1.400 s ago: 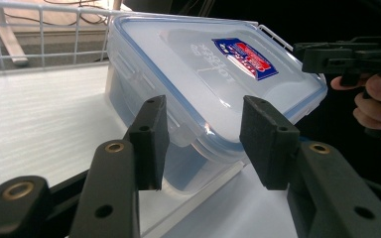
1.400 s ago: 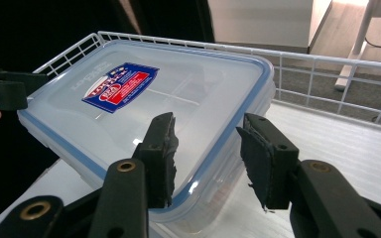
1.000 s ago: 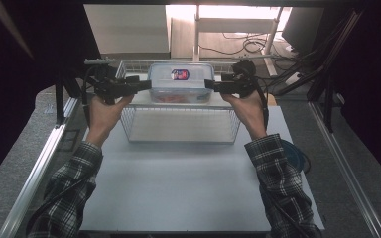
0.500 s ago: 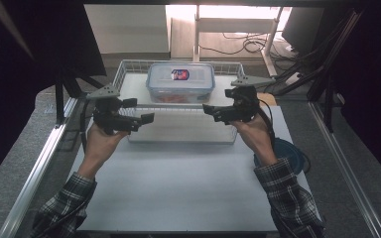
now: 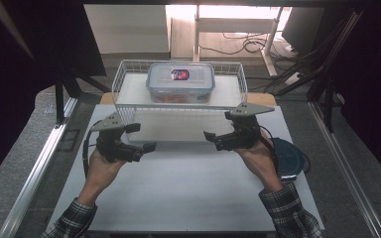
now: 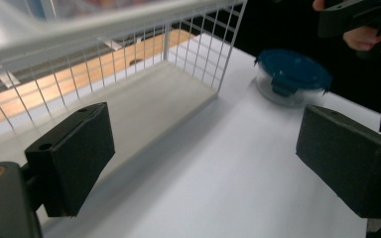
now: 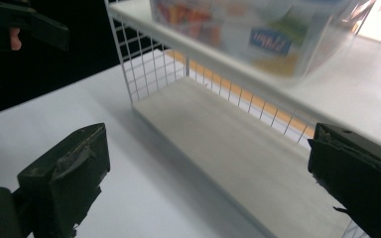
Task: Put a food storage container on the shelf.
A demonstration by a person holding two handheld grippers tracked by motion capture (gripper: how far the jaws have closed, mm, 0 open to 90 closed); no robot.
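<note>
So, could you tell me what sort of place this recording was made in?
Probably a lab or office test bench, not a home: a white table framed by metal rails, loose cables on the floor behind, and a wire shelf rack holding a clear food box.

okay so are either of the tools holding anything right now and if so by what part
Nothing is held. The left tool and right tool have just opened, jaws empty, apart from the lidded box on the wire rack.

light: bright from rear | sides dark | gripper views blurred
</note>
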